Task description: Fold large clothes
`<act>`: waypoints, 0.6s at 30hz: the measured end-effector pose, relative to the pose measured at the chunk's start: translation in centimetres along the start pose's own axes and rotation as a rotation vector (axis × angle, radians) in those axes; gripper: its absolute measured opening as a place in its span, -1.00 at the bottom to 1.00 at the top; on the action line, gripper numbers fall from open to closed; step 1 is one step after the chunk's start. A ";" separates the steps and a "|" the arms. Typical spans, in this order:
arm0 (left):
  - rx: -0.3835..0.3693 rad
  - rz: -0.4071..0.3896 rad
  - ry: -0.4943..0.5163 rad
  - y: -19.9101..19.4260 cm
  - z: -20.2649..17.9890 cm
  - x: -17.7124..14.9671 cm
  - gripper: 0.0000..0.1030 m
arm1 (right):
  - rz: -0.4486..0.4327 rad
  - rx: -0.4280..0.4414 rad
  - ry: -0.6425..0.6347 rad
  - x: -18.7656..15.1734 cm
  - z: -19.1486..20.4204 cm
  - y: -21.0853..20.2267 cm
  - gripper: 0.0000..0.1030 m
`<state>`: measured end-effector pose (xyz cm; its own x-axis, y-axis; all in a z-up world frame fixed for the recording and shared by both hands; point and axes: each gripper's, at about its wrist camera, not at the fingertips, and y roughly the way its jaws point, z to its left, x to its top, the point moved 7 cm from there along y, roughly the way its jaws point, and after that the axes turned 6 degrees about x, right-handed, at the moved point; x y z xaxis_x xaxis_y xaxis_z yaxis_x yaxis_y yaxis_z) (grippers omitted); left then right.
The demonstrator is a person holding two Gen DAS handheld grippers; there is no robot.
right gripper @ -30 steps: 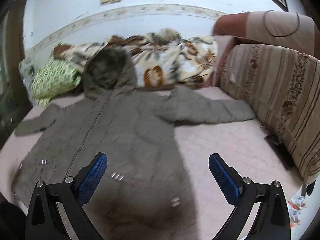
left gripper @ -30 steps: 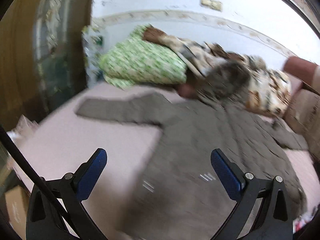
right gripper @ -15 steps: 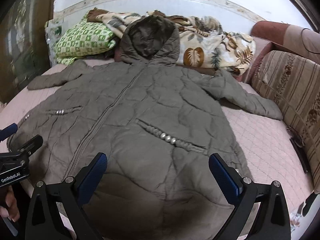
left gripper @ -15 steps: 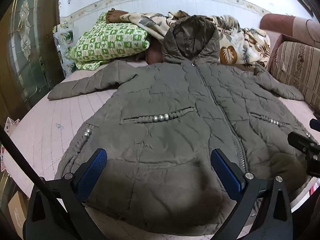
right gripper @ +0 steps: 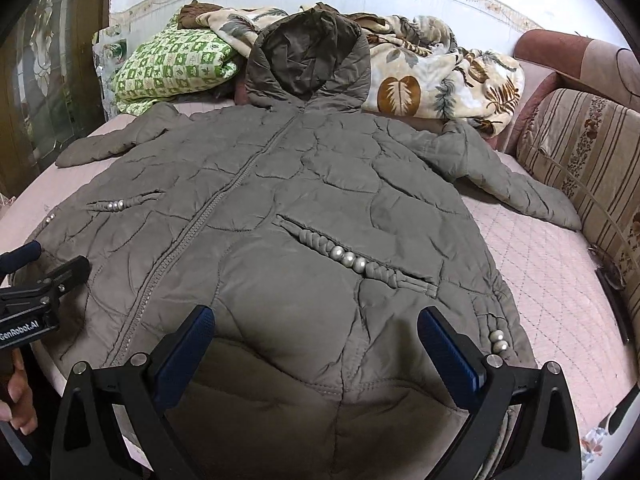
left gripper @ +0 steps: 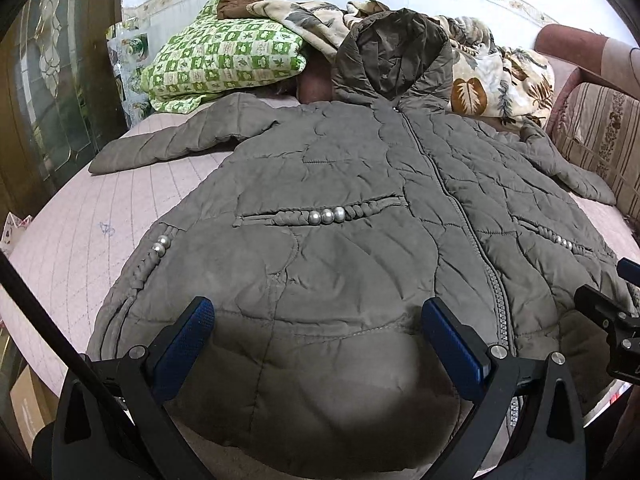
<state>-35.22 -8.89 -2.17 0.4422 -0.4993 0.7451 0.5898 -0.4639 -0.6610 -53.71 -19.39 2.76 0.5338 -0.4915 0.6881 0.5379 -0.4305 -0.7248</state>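
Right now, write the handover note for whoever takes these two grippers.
Left gripper: open, empty, over the coat's hem, left of the zip.
Right gripper: open, empty, over the hem, right of the zip.
Coat: grey quilted, flat on the bed, front up, zipped, both sleeves spread out, hood against the floral blanket and green pillow.
Done: coat laid out.
Left: every fold; probably sleeves in first, then hem toward the hood.

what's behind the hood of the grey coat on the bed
Behind the hood of the coat lies a crumpled leaf-print blanket, with a green checked pillow to its left. Whatever sits directly behind the hood is covered.
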 end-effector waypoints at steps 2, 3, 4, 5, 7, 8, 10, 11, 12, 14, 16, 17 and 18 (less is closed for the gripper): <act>0.005 -0.001 0.008 0.0 -0.1 0.1 1.00 | 0.001 0.007 0.001 0.0 0.0 0.0 0.99; 0.007 -0.001 0.011 0.0 -0.2 0.1 1.00 | 0.001 0.012 0.003 0.1 0.1 0.0 0.99; 0.008 -0.003 0.015 0.0 -0.2 0.1 1.00 | -0.003 0.019 0.006 0.2 0.1 -0.1 0.99; 0.008 -0.003 0.018 0.0 -0.3 0.1 1.00 | -0.005 0.024 0.008 0.2 0.1 -0.1 0.99; 0.011 -0.005 0.025 -0.1 -0.3 0.1 1.00 | -0.007 0.029 0.011 0.3 0.1 -0.2 0.99; 0.011 -0.005 0.028 0.0 -0.4 0.1 1.00 | -0.007 0.030 0.011 0.3 0.1 -0.2 0.99; 0.011 -0.007 0.029 0.0 -0.4 0.1 1.00 | -0.007 0.036 0.015 0.3 0.1 -0.1 0.99; 0.009 -0.005 0.028 -0.1 -0.4 0.1 1.00 | -0.006 0.039 0.016 0.3 0.1 -0.1 0.99; 0.010 -0.004 0.028 0.0 -0.4 0.1 1.00 | -0.006 0.040 0.018 0.3 0.1 -0.2 0.99; 0.010 -0.005 0.028 -0.1 -0.4 0.1 1.00 | -0.009 0.043 0.023 0.3 0.0 -0.2 0.99; 0.011 -0.005 0.028 -0.1 -0.4 0.1 1.00 | -0.012 0.051 0.029 0.4 -0.2 -0.3 0.99; 0.013 -0.006 0.028 -0.1 -0.4 0.1 1.00 | -0.012 0.053 0.032 0.4 -0.2 -0.3 0.99; 0.013 -0.007 0.028 -0.1 -0.4 0.2 1.00 | -0.011 0.056 0.036 0.4 -0.2 -0.3 0.99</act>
<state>-35.46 -9.19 -2.01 0.4189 -0.5166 0.7467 0.6017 -0.4580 -0.6544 -53.82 -19.64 3.26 0.5046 -0.5144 0.6934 0.5795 -0.3936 -0.7137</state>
